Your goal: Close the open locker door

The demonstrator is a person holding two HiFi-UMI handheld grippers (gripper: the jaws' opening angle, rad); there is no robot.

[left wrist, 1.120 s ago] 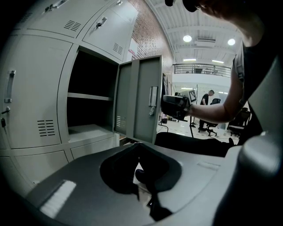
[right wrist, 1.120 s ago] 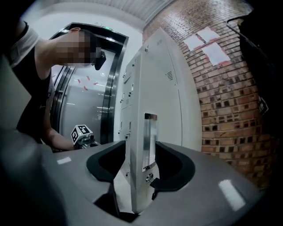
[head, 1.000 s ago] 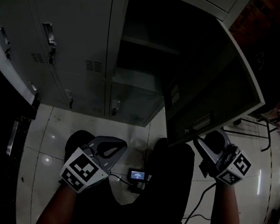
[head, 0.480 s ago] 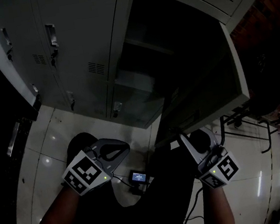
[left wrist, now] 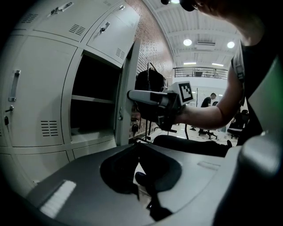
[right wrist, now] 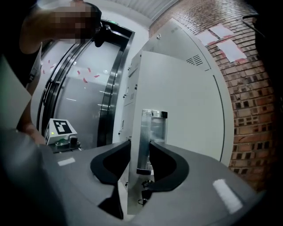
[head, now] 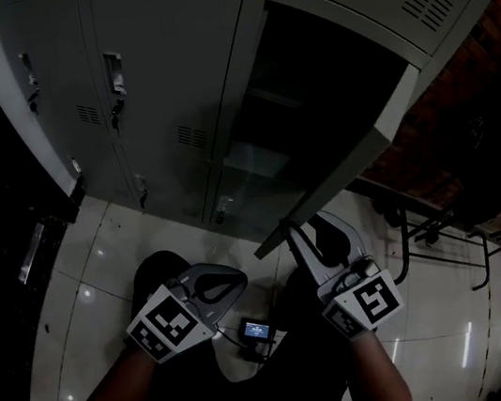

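The grey locker door (head: 357,153) stands partly open, edge-on in the head view, in front of the dark compartment (head: 308,90). My right gripper (head: 305,233) is at the door's lower free edge. In the right gripper view its jaws (right wrist: 140,152) are shut on the door (right wrist: 132,110) at the metal handle plate (right wrist: 150,132), one pad on each face. My left gripper (head: 235,281) hangs low in front of the person's legs, shut and empty; its closed tips (left wrist: 138,148) point toward the locker, away from the door (left wrist: 128,88).
Closed lockers (head: 155,87) stand to the left of the open one. A small lit device (head: 256,330) with cables lies on the tiled floor between the legs. A chair frame (head: 425,223) and a brick wall (right wrist: 252,110) are to the right.
The door has swung left toward the locker, now much less open. My right gripper went left and up with it and its jaws closed on the door's edge. The left gripper barely shifted.
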